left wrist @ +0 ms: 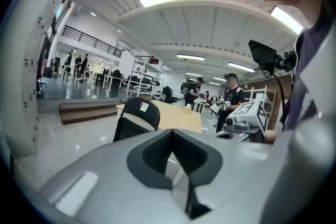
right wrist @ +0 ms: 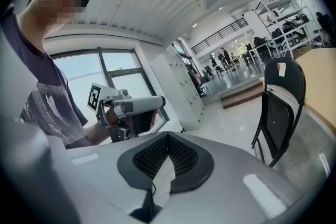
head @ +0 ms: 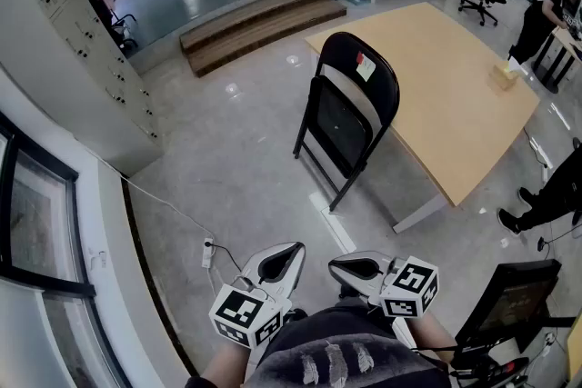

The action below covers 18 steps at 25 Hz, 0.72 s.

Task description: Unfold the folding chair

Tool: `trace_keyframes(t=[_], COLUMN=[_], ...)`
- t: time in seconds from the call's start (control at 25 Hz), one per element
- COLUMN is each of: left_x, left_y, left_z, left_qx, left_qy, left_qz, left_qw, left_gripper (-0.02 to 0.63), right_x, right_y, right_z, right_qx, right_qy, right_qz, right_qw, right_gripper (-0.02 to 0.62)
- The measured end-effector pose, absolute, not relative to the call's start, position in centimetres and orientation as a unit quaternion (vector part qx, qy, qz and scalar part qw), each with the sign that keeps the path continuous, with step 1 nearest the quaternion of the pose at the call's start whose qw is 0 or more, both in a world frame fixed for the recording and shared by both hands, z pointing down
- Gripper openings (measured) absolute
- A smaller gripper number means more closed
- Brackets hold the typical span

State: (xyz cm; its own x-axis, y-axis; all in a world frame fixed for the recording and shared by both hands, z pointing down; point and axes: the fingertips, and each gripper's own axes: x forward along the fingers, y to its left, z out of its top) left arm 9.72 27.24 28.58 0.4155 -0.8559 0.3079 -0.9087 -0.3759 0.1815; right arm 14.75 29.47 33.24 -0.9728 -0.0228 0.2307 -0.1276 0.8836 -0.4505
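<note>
Head view: the folding chair stood folded and near upright on the grey floor, straight ahead of both tools and well apart from them. Its backrest top was just beside the corner of the wooden worktop; whether it leaned on that edge could not be told. The left hand-held gripper and the right hand-held gripper were held close to the body, side by side. Each one's own view showed the black pads pressed together with nothing between them, so both were closed and empty. From the left one the chair lay ahead and slightly to the left of the jaw line; from the right one it sat far off to the right. Judgement on handling: black painted tube frame with a flat seat panel, so probably stiff, fairly weighty and smooth enough for the pads to slip on. The seat likely pivots on the frame and could swing or pinch as it opens. The legs may skate on the glossy floor. The best holds looked like the curved top rim of the backrest for steadying and the free edge of the seat panel for drawing it out from the frame.
</note>
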Motion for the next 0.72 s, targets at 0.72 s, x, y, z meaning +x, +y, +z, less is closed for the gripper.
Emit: trace_keyframes(t=[0.72], left_x=[15.8], left_y=[17.6], left_z=[29.5], left_qx=[0.793], left_qy=[-0.571], left_qz=[0.133], left_qw=[0.168], left_gripper=[0.002], right_x=[22.2], right_y=[18.8], right_z=[35.3], right_qx=[0.013], right_qy=[-0.959], right_qz=[0.253], right_qw=[0.124], right_gripper=[0.002])
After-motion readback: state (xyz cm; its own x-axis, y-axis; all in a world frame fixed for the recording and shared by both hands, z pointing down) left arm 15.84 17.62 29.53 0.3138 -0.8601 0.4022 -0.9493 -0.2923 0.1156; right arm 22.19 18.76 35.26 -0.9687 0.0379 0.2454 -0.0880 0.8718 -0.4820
